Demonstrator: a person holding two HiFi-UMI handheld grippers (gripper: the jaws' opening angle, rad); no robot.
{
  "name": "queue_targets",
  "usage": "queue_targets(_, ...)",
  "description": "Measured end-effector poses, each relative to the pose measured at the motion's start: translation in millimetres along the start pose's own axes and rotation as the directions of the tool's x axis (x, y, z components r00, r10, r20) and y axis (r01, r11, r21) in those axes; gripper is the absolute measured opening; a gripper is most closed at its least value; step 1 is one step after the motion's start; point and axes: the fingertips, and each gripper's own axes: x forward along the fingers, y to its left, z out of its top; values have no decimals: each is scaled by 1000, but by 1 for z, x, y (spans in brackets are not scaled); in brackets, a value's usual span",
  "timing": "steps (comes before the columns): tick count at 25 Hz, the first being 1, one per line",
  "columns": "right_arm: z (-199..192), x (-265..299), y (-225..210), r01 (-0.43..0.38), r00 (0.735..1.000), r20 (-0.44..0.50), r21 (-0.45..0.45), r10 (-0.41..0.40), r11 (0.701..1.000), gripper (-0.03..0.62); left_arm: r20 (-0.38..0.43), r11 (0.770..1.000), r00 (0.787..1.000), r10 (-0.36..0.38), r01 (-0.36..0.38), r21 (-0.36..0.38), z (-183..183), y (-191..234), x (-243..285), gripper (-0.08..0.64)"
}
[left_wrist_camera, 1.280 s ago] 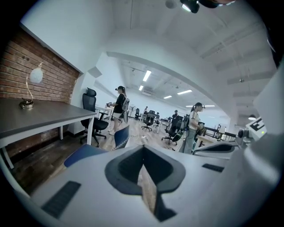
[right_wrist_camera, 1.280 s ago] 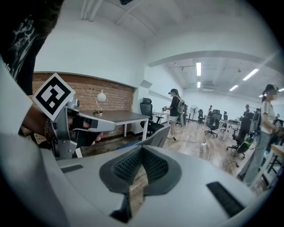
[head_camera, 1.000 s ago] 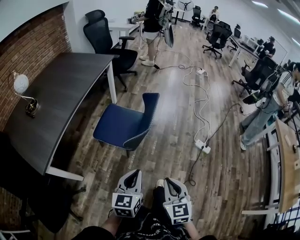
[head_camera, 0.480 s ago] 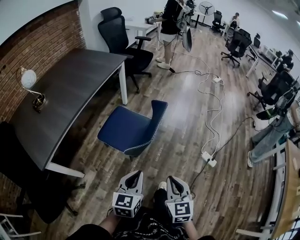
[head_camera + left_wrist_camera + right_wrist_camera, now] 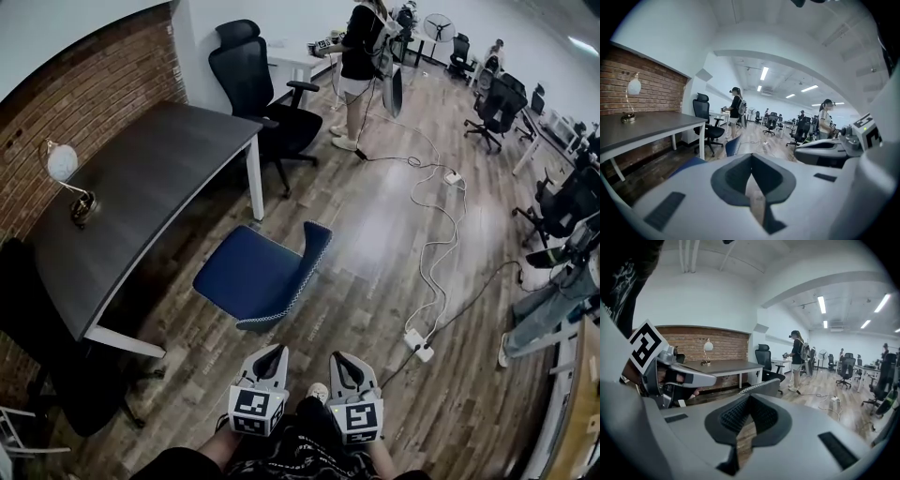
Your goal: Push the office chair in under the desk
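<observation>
I am holding my left gripper (image 5: 271, 351) and right gripper (image 5: 339, 358) with jaws together on nothing, apart from the blue office chair (image 5: 255, 279), which is standing on the floor beside the table (image 5: 141, 183), not under it; I judge the whole push is waiting.

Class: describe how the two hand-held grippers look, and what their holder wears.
Both the left hand-held gripper and the right hand-held gripper have pale grey shells with dark ribbed pads. Each carries a cube of black-and-white square markers. The person wears a dark garment with white print.
</observation>
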Motion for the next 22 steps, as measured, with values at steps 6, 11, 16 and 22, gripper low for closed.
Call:
queue_targets(6, 10, 16, -41, -57, 998, 15, -54, 58, 997, 5, -2, 999, 999, 33, -33, 2, 7, -23, 30, 8)
queue_targets(11, 13, 28, -58, -113, 993, 13, -74, 114, 991, 5, 5, 996, 996, 85, -84, -8, 12, -28, 49, 8)
queue_targets(16, 8, 34, -70, -174, 984, 15, -79, 176, 982, 5, 15, 989, 989, 146, -146, -29, 13, -33, 61, 8)
queue_targets(22, 5, 43, -84, -209, 978, -17, -96, 208, 973, 5, 11, 982, 982, 186, -186, -46, 17, -28, 72, 8)
